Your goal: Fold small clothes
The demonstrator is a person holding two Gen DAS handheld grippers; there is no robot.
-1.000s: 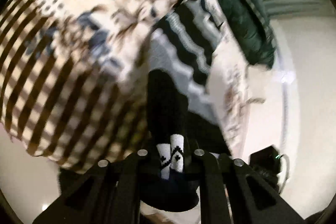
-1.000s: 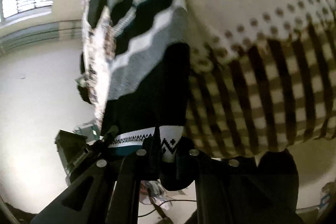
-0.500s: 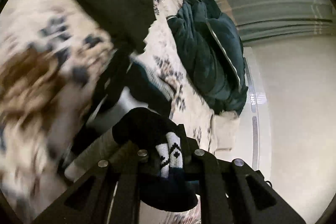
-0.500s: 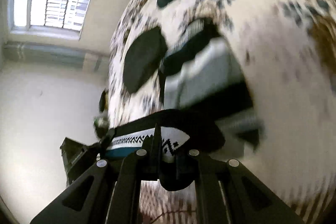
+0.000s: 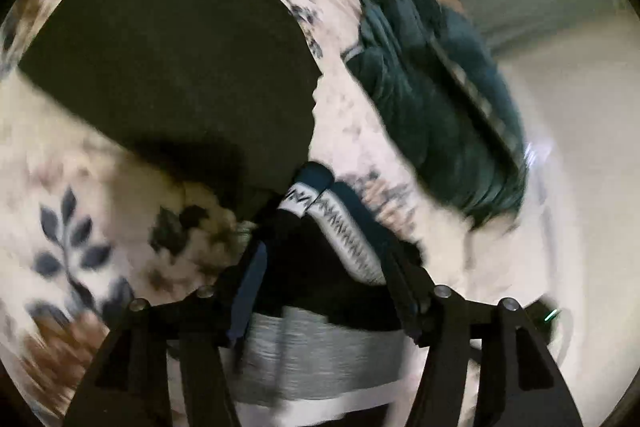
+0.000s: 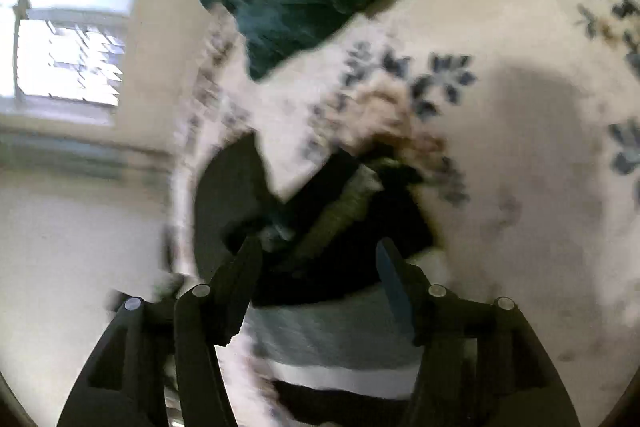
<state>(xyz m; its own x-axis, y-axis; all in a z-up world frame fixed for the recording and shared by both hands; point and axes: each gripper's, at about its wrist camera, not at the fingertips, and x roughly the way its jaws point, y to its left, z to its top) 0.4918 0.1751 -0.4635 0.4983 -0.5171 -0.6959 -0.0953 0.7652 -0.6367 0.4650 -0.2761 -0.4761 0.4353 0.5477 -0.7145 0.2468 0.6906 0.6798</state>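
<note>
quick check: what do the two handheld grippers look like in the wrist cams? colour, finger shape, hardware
Both look alike. The left gripper and right gripper are matte black, each with two angular fingers widening into triangular cut-out frames. Round silver screw heads sit along the top of each frame. One finger on the left and one finger on the right show a blue pad face. No cables, markings or sleeves are visible.

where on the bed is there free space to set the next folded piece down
Free: the floral bedspread right of the striped sweater, a wide bare stretch, and the patch below the black garment. Crowded: between the black garment and the dark green jacket, only a narrow strip above the sweater.
</note>
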